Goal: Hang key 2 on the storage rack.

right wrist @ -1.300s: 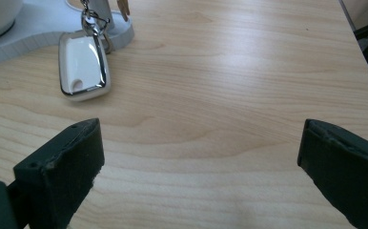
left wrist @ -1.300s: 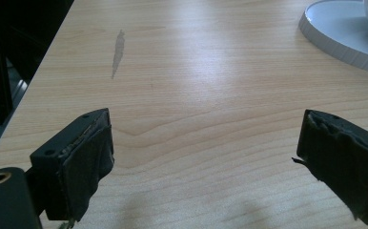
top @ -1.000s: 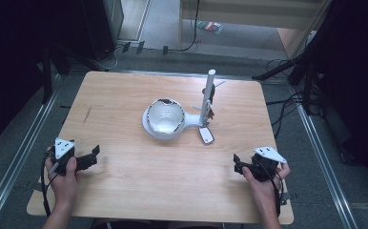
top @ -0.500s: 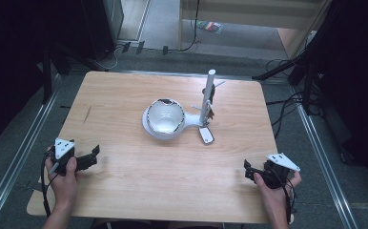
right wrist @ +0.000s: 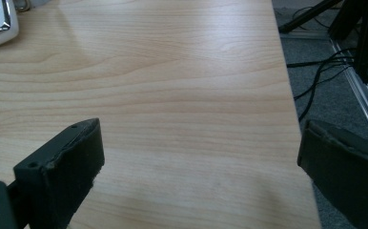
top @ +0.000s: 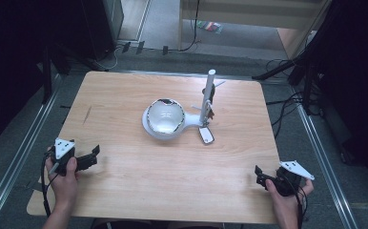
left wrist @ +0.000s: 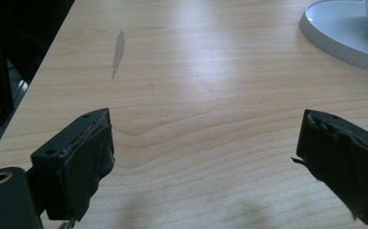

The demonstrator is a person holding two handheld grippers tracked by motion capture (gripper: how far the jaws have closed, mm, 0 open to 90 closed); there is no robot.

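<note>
Grippers wait at the near corners of a pale wooden bench (top: 125,186), each held in a person's hand. The left gripper (top: 92,156) sits just inside the near left corner, its jaws spread wide over bare wood with nothing between them; in the left gripper view the two black pads (left wrist: 84,162) frame an open stretch of grain running up to the rim of a white round base (left wrist: 334,36). The right gripper (top: 260,175) hovers at the near right corner, jaws likewise spread and holding nothing; in the right gripper view one jaw hangs past the bench's right edge, above grey floor and black cables (right wrist: 325,64).

Nearest thing to both is a white stand mixer (top: 165,121) with a shiny bowl (top: 164,114), placed at the middle of the bench, slightly toward the far edge and well apart from either gripper. A white upright post (top: 207,95) rises at its right side, and a small white plate-like part (top: 206,136) lies on the wood just in front of the post.

Wide bare wood lies between the mixer and the near edge, and along the left and right edges. A faint grey mark (left wrist: 118,50) streaks the wood near the left edge.
</note>
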